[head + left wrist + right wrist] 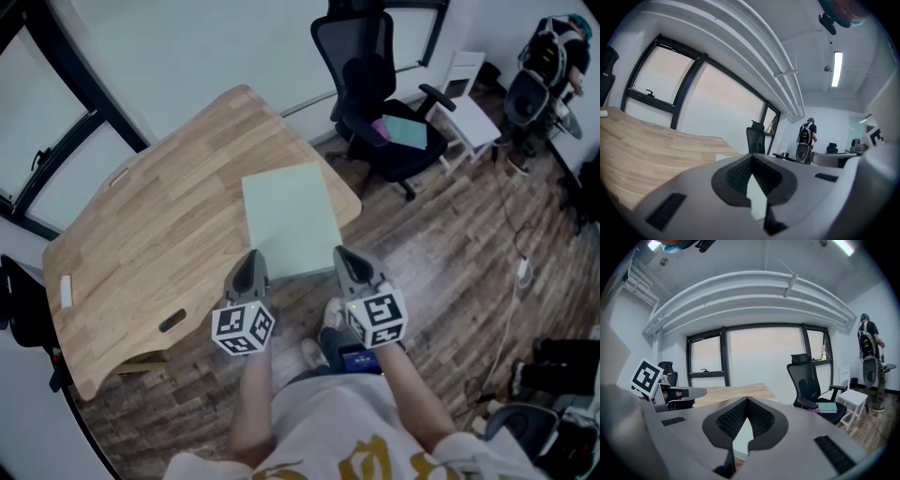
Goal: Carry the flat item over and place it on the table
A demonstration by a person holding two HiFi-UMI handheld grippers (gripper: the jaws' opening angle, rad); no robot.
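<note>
A pale green flat board [291, 220] lies over the near right corner of the wooden table [159, 225], its near edge sticking out past the table's edge. I cannot tell whether it rests on the wood. My left gripper [251, 261] is shut on the board's near left edge, and my right gripper [349, 257] is shut on its near right edge. In the left gripper view the left gripper [752, 172] shows a pale sliver of the board [757, 199] between its closed jaws. The right gripper [746, 412] shows the same board [742, 437] in its own view.
A black office chair [380, 112] with a teal item on its seat stands just beyond the table's right corner, with a white side table [473, 117] past it. A person with a backpack [553, 52] is at the far right. Cables [516, 272] trail on the wood floor.
</note>
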